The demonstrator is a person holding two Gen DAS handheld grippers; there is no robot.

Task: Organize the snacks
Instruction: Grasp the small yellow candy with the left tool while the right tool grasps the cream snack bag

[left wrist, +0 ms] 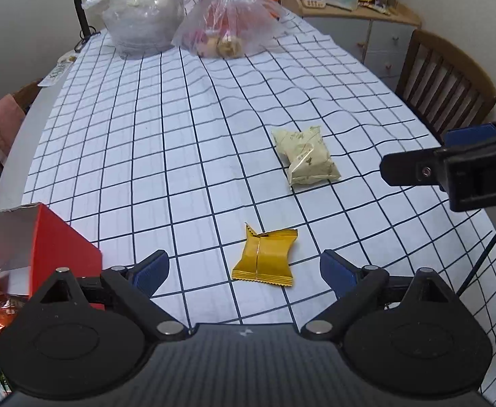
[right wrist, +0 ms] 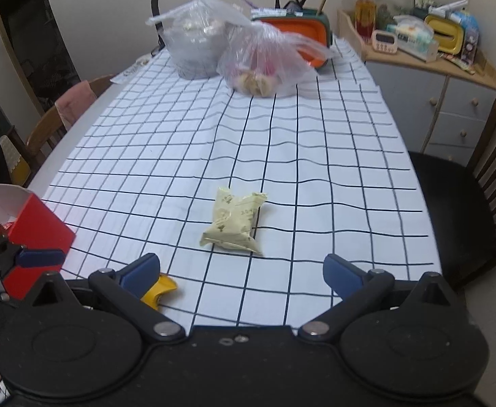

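Observation:
A yellow snack packet [left wrist: 264, 257] lies flat on the checked tablecloth [left wrist: 186, 142], just ahead of my open, empty left gripper [left wrist: 244, 273]. A pale green snack packet [left wrist: 304, 156] lies farther right; in the right wrist view the green packet [right wrist: 234, 222] lies ahead of my open, empty right gripper [right wrist: 241, 271]. The yellow packet [right wrist: 159, 290] peeks out behind the right gripper's left finger. A red box [left wrist: 61, 254] with wrapped snacks inside stands at the left, also seen in the right wrist view [right wrist: 34, 234]. The right gripper [left wrist: 451, 166] shows at the right edge of the left wrist view.
Two clear plastic bags [right wrist: 197, 40] [right wrist: 264, 64] of food stand at the far end of the table, with an orange container [right wrist: 302, 30] and a lamp [right wrist: 159, 10] behind. Wooden chairs [right wrist: 468, 196] [right wrist: 61, 118] flank the table. A cluttered cabinet [right wrist: 434, 68] stands at the far right.

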